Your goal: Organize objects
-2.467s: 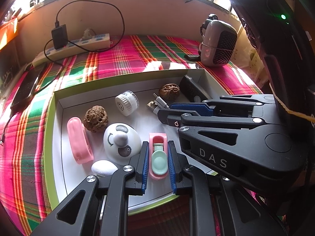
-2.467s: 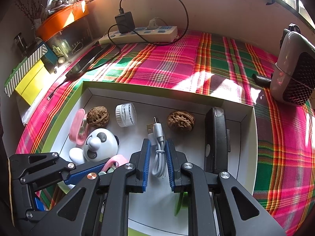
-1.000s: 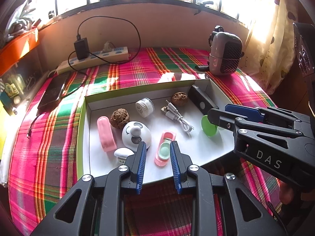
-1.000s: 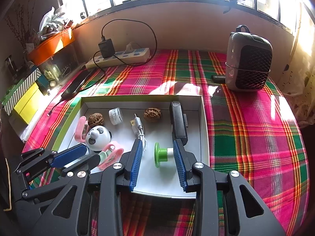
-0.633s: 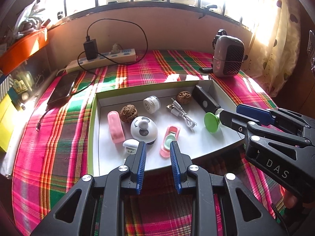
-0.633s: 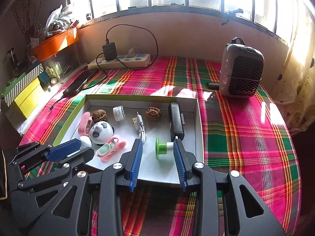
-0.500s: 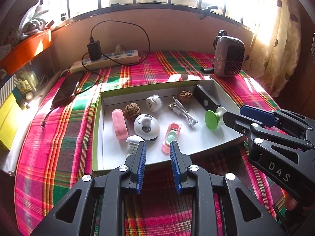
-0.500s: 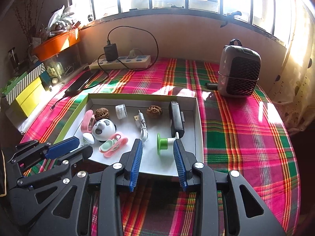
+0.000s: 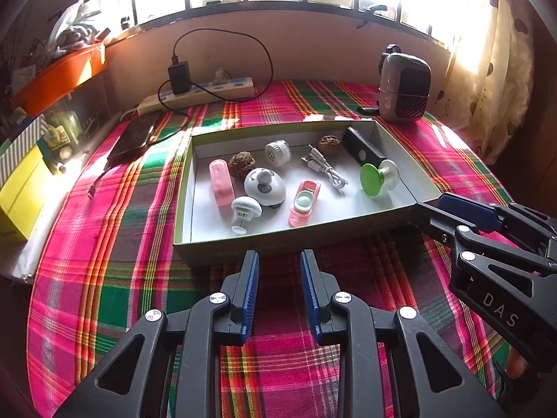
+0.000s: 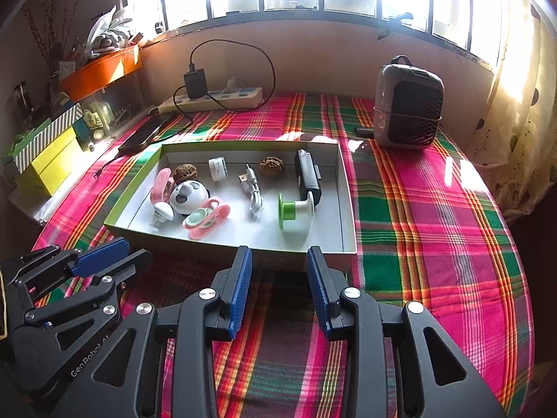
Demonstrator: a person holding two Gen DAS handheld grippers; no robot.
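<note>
A shallow box with a green rim [image 9: 184,181] [image 10: 134,191] sits on the plaid cloth. In it lie a pink case [image 9: 221,183], two walnuts [image 9: 241,162], a white cap [image 9: 277,152], a panda toy [image 9: 264,183] [image 10: 188,196], a white mushroom piece [image 9: 245,209], a pink-and-mint clip [image 9: 303,202], a white cable [image 9: 325,169] [image 10: 253,195], a black device [image 9: 362,149] [image 10: 308,176] and a green-and-white spool [image 9: 377,177] [image 10: 295,210]. My left gripper [image 9: 279,261] is open and empty, in front of the box. My right gripper [image 10: 279,259] is open and empty, at the box's near edge.
A grey heater [image 9: 403,87] [image 10: 409,104] stands at the back right. A power strip with charger [image 9: 195,92] [image 10: 212,99] and a black phone [image 9: 134,137] lie at the back left. Yellow boxes [image 10: 52,163] and an orange tray [image 10: 101,73] stand at the left edge.
Both grippers have drawn back out of the box and toward me. The clip, the cable and the spool stay lying in the box.
</note>
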